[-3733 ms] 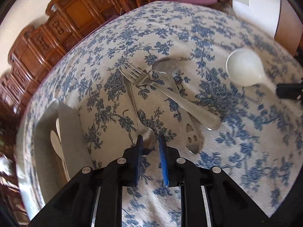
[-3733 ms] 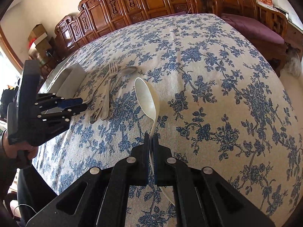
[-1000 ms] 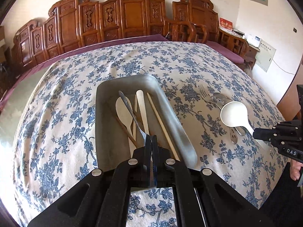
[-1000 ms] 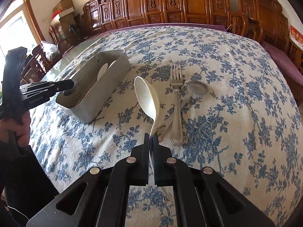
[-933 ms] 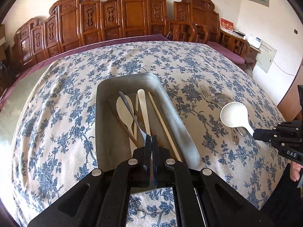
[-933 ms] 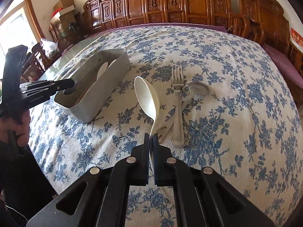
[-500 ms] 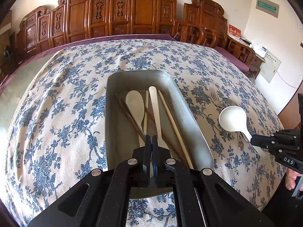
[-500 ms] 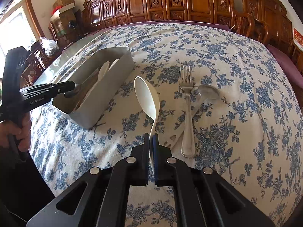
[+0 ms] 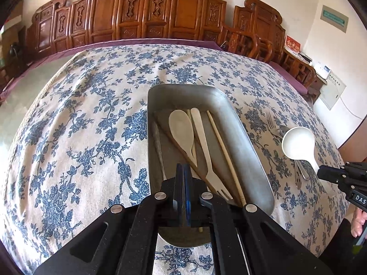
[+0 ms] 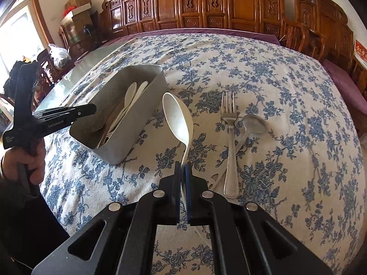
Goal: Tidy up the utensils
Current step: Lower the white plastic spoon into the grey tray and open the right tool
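A grey metal tray [image 9: 243, 123] holds a wooden spoon [image 9: 181, 130], a wooden fork [image 9: 204, 146] and a chopstick [image 9: 224, 151]. A metal utensil [image 9: 158, 146] lies along its left wall. My left gripper [image 9: 183, 178] hangs over the tray's near end with its fingers together; I see nothing between them. My right gripper [image 10: 182, 174] is shut on the handle of a white ladle spoon [image 10: 177, 119], held above the cloth right of the tray [image 10: 137, 119]. A metal fork [image 10: 229, 137] and metal spoon [image 10: 252, 123] lie on the cloth.
The table has a blue floral cloth [image 9: 80, 119]. Carved wooden chairs [image 9: 146, 9] line the far side. A slotted metal utensil [image 10: 215, 178] lies under the fork. The left gripper shows in the right wrist view [image 10: 91, 108], the right gripper in the left wrist view [image 9: 325, 174].
The metal utensil that stuck out of my left gripper over the tray is gone from it and lies in the tray. The right gripper has carried the white spoon closer to the tray.
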Motion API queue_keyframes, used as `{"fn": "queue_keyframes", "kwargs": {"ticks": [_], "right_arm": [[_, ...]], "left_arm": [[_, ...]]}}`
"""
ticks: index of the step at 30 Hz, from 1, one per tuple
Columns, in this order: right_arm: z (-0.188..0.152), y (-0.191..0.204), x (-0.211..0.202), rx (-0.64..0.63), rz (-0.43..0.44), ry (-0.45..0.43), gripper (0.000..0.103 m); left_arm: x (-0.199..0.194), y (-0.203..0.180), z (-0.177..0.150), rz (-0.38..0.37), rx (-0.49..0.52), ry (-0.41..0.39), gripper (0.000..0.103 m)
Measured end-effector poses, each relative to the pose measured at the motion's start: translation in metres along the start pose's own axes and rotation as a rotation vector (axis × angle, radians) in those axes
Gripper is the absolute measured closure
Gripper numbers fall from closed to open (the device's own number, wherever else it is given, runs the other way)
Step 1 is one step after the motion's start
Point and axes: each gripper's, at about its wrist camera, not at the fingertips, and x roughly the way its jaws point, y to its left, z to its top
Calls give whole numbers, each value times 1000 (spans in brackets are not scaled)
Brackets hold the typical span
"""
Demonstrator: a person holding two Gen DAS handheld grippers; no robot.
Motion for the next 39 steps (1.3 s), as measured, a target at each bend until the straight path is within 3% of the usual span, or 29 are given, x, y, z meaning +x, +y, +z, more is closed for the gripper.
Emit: {"fn": "queue_keyframes", "kwargs": {"ticks": [12, 16, 29, 39], "right_arm": [[31, 36, -18, -34, 23, -40, 99], [42, 55, -14, -50, 37, -45, 99], [88, 88, 37, 36, 108, -5, 99], [117, 105, 83, 103, 104, 27, 99]], "left_arm": [[-38, 9, 7, 14, 21, -89, 102], [-43, 21, 9, 32, -6, -85, 102], [-50, 36, 10, 67, -12, -96, 102], [-51, 36, 10, 56, -16, -95, 102]]}}
